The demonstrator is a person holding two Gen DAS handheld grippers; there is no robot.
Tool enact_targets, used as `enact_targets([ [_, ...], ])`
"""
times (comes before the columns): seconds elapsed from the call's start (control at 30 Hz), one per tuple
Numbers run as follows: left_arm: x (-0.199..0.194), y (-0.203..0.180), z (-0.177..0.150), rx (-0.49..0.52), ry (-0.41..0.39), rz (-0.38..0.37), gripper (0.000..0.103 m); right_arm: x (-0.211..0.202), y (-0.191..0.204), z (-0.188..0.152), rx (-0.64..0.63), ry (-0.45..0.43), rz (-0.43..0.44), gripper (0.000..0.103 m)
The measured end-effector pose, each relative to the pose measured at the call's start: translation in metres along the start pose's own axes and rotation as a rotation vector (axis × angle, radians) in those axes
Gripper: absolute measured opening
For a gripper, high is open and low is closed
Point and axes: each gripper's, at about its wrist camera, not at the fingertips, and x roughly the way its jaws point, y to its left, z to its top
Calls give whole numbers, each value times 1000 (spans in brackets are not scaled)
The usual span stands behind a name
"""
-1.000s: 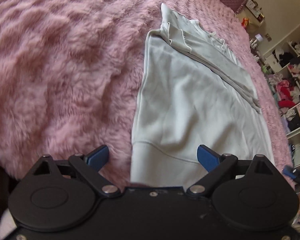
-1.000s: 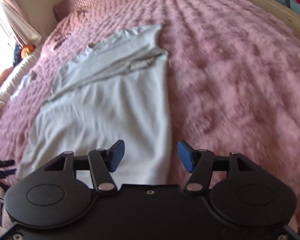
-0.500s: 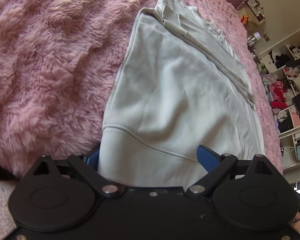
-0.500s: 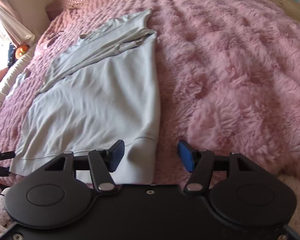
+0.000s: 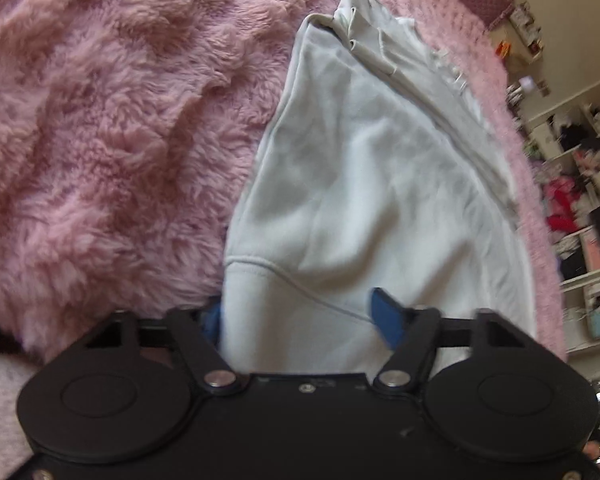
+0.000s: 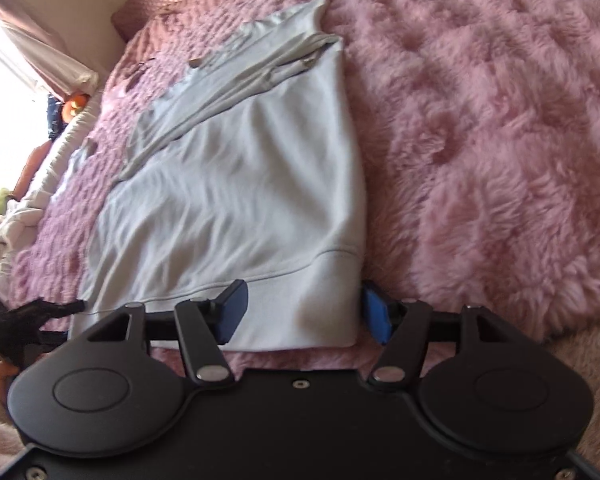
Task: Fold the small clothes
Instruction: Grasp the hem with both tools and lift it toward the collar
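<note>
Pale grey top (image 5: 364, 200) lies flat on the pink fluffy blanket (image 5: 100, 140), sleeves already folded across the far end, hem band toward you; each tool sits at one hem corner.

Left gripper (image 5: 300, 316): jaws spread, hem corner lying between the blue pads, not pinched; the left pad is mostly hidden behind the cloth edge. Right gripper (image 6: 304, 316): jaws also spread wide, straddling the other hem corner (image 6: 332, 300); nothing clamped yet.

My read on the risks:
- close now and you may catch only the top layer; the hem would peel apart on the lift and the fold would go crooked;
- go too low and the pads bite blanket pile along with the hem; the blanket then drags up with the top;
- uneven bite depth left versus right would skew the fold line; the folded sleeves at the far end could slide off if you pull the hem up fast;
- the left view is motion-blurred, so I can't tell how deep that corner sits; check before you squeeze.

Writing: no brand, label or readable text visible on the top, blanket or tools; shelf clutter (image 5: 572, 200) is too blurred to read.
</note>
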Motion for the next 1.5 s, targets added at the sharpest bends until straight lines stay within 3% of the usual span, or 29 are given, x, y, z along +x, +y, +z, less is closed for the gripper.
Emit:
enact_targets([
  [0.07, -1, 1, 1, 1, -2, 23, 51, 3, -2, 1, 13, 13, 3, 60],
  [0.17, -6, 7, 4, -54, -1, 13, 31, 5, -9, 4, 66, 23, 16, 39],
  [0.23, -12, 10, 5, -86, -2, -8, 12, 3, -12, 6, 95, 41, 32, 20],
  [0.3, -19, 10, 6, -87, -9, -18, 7, -1, -9, 9, 93, 50, 43, 15],
  [0.43, -29, 7, 9, -78, -11, -30, 5, -8, -9, 17, 109, 50, 109, 12],
  [0.53, -25, 7, 10, -111, -4, -33, 4, -3, -13, 17, 127, 62, 98, 10],
  [0.77, -45, 8, 17, -228, -85, -230, 3, -16, -27, 21, 289, 13, 232, 10],
  [0.9, -41, -1, 36, -262, -101, -283, 3, -16, -31, 35, 395, -35, 324, 9],
  [1.03, -31, -25, 83, -197, -126, -304, 3, -11, -25, 71, 400, -85, 375, 9],
  [1.27, -6, -80, 216, -68, -227, -324, 2, 22, -11, 197, 371, -232, 418, 9],
  [1.33, 10, -91, 256, -49, -259, -320, 3, 45, -13, 238, 377, -236, 432, 9],
  [1.4, 38, -99, 293, -33, -263, -308, 6, 74, -15, 275, 425, -255, 389, 12],
  [1.43, 59, -101, 312, -22, -229, -283, 23, 91, -16, 290, 447, -255, 370, 15],
  [1.47, 78, -99, 327, -54, -195, -220, 37, 109, -18, 305, 469, -237, 319, 25],
  [1.5, 94, -95, 337, -109, -170, -141, 59, 123, -20, 314, 512, -229, 227, 46],
])
